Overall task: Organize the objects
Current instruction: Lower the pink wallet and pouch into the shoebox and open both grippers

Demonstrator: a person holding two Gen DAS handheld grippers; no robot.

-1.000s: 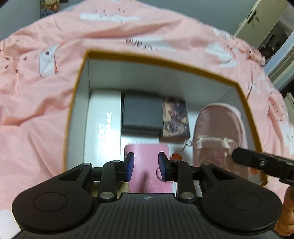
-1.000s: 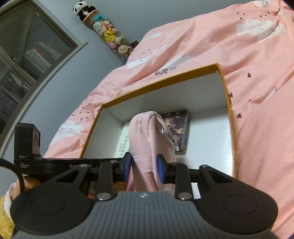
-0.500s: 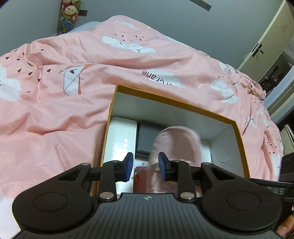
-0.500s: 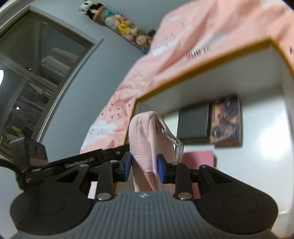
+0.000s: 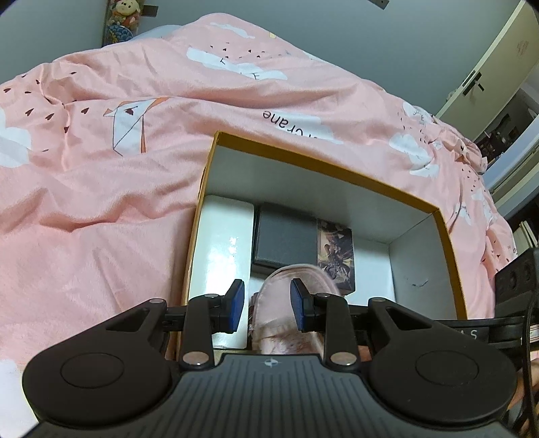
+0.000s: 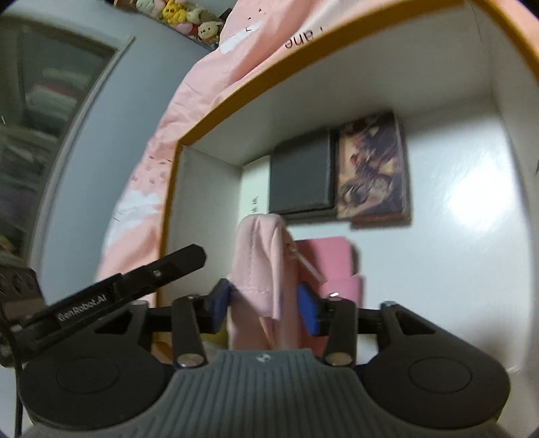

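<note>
Bed covered by pink quilt with white cloud and crane print. Open box, mustard rim, white inside, sits directly on quilt. Plush toys at far end by wall.

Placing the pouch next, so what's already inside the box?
In the box: white box, dark grey case, patterned box, pink item. The pouch hides the near floor.

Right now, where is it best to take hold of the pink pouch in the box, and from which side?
Pinch the pink pouch across its two flat faces, below its top seam, coming from above on the near side. It stands on edge, thin and upright; the right gripper, whose jaws have just been opening, straddles it so.
</note>
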